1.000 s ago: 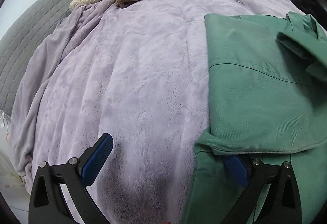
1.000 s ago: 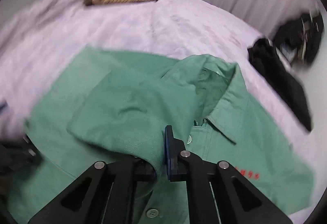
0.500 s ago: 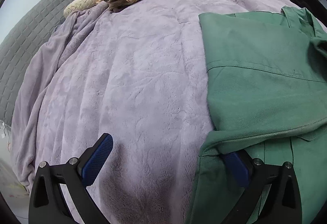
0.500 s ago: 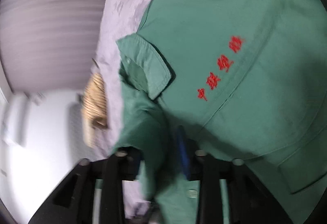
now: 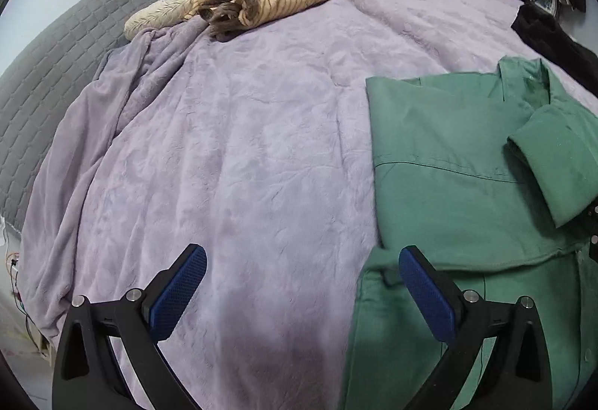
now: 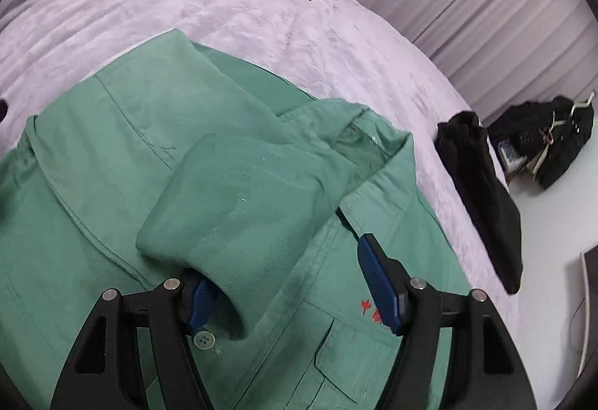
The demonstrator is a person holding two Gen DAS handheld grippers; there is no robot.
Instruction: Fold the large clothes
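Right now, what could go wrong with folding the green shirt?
The right gripper is opening while the sleeve cuff still drapes over one finger, so pulling away could drag the fold undone. The sleeve lies bunched on the shirt, so it may slip. The left gripper, open, has one finger over the hem and might snag it.

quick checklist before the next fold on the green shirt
1. Left gripper empty, jaws wide: ok.
2. Right gripper jaws opening; sleeve cuff lies across one pad but is not pinched: ok.
3. Sleeve folded in over the shirt front: ok.
4. Left side fold edge straight: ok.
5. Collar flat: not ok, it stands up.
6. Bottom hem even: cannot tell, out of view.
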